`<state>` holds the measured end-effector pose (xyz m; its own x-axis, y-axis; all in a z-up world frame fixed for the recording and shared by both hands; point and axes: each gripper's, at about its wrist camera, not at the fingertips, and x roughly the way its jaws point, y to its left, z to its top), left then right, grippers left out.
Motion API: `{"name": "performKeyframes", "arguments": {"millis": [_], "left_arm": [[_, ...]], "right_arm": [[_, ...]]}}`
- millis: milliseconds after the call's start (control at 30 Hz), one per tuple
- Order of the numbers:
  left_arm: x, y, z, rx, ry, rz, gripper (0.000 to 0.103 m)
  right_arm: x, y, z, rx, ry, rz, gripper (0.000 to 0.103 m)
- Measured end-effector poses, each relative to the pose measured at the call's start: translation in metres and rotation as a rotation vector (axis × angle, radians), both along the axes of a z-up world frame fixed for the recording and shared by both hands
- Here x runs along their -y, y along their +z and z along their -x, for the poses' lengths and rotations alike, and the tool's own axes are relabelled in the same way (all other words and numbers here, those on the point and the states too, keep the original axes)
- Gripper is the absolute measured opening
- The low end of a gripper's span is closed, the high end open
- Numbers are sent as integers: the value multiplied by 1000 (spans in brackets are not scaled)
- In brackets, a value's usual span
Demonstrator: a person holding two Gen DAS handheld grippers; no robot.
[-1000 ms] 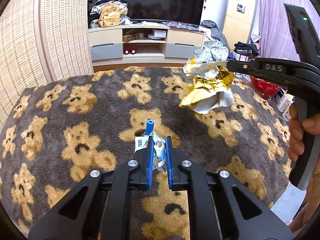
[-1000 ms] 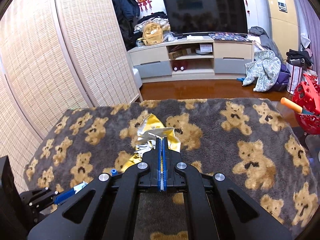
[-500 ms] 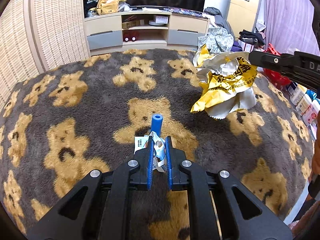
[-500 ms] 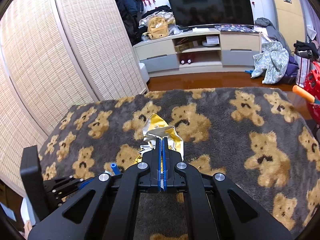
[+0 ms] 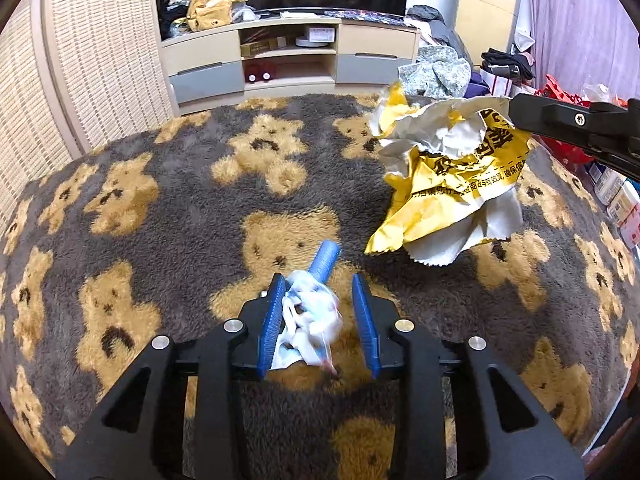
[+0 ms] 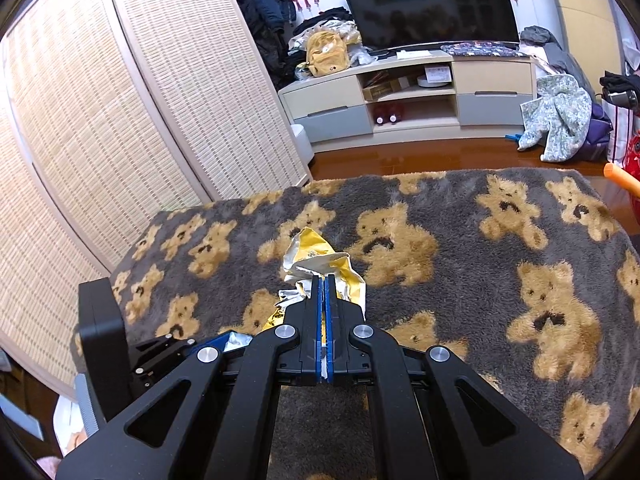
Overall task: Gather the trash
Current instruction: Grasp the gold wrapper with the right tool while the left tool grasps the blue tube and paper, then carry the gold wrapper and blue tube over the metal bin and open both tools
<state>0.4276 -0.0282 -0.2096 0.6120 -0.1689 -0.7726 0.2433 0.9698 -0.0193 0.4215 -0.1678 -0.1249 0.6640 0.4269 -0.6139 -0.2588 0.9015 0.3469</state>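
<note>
Covering the surface: a grey fleece blanket (image 5: 168, 240) printed with tan teddy bears, spread under both tools; what it lies on cannot be told.
Backdrop: a woven screen (image 6: 120, 92) on the left, with a TV cabinet (image 6: 416, 92) beyond the blanket's far edge.
Yellow wrapper (image 5: 452, 176): a crumpled yellow-and-silver snack bag, held in the air above the blanket's right side in the left wrist view, well apart from the other piece of trash.
Right tongs (image 6: 323, 280): pressed fully together, pinching the yellow wrapper at its crumpled edge; the bag bulges out ahead of the tips.
Left tongs (image 5: 319, 284): jaws opening, the blue pads now standing apart from each other.
Small trash (image 5: 310, 316): a crumpled white-and-blue packet with a blue tube end, between the left pads, leaning toward the left pad and clear of the right one, blurred, low over a tan bear.
</note>
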Motion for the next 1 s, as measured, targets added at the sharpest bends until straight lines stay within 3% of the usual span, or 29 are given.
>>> {"name": "performKeyframes", "arguments": {"millis": [267, 433, 533, 1000], "left_arm": [[2, -20, -17, -66, -2, 40, 32], [0, -21, -19, -46, 11, 59, 17], [-1, -21, -17, -40, 2, 46, 14], [-14, 3, 25, -22, -3, 45, 10]], "right_arm": [[7, -5, -5, -9, -11, 3, 3], [11, -13, -7, -24, -16, 6, 3], [11, -16, -7, -28, -15, 4, 3], [5, 0, 18, -19, 2, -9, 3]]}}
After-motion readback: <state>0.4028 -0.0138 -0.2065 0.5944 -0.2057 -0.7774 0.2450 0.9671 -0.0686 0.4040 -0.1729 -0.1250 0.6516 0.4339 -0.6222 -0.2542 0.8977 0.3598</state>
